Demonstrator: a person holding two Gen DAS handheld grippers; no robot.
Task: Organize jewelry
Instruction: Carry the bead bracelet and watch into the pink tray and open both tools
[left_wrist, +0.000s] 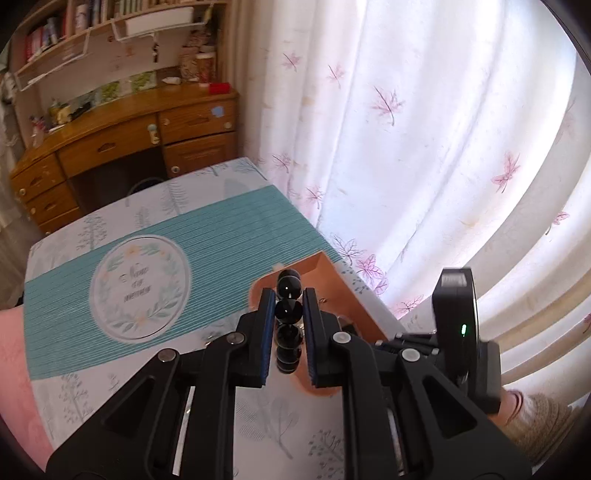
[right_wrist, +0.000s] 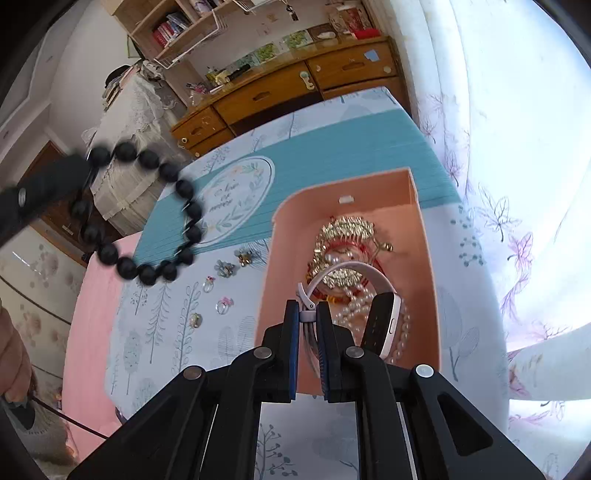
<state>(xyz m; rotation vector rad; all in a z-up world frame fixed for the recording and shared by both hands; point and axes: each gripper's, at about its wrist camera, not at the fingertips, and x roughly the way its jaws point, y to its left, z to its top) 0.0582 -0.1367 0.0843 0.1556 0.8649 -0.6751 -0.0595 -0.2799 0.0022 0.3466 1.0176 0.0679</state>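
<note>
My left gripper (left_wrist: 289, 301) is shut on a black bead bracelet (left_wrist: 288, 314) and holds it in the air above the table. In the right wrist view the same bracelet (right_wrist: 147, 210) hangs as a ring from the left gripper at the far left. My right gripper (right_wrist: 307, 314) is shut on the strap of a white and black smartwatch (right_wrist: 384, 321) over the pink box (right_wrist: 424, 258). The box holds a gold necklace (right_wrist: 343, 229), pearls (right_wrist: 354, 306) and red beads.
Several small rings and earrings (right_wrist: 221, 288) lie on the tablecloth left of the box. A teal placemat (left_wrist: 129, 280) lies across the table. A wooden desk (left_wrist: 129, 140) stands behind, and a floral curtain (left_wrist: 406, 129) hangs to the right.
</note>
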